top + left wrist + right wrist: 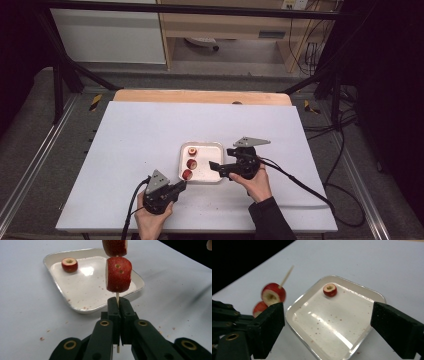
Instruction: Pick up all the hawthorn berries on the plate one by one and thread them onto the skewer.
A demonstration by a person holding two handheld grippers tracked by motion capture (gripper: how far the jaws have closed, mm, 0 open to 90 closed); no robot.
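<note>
A thin wooden skewer (117, 300) carries two red hollowed fruit pieces, one (118, 274) below the other (115, 247). My left gripper (119, 302) is shut on the skewer's lower end. From above, this gripper (181, 186) sits just off the near left corner of a white tray (210, 155), with the skewered pieces (190, 169) over the tray's left edge. A third fruit piece (192, 151) lies loose in the tray's far left corner. My right gripper (215, 167) stands open over the tray's right side. Its view has the tray (362, 291) and the loose piece (330, 290) between the wide jaws.
The tray rests near the middle of a white table board (150, 130), which is speckled with small red crumbs around the tray. A wooden edge (200, 96) runs along the far side. Cables (300, 182) trail from both grippers toward the near edge.
</note>
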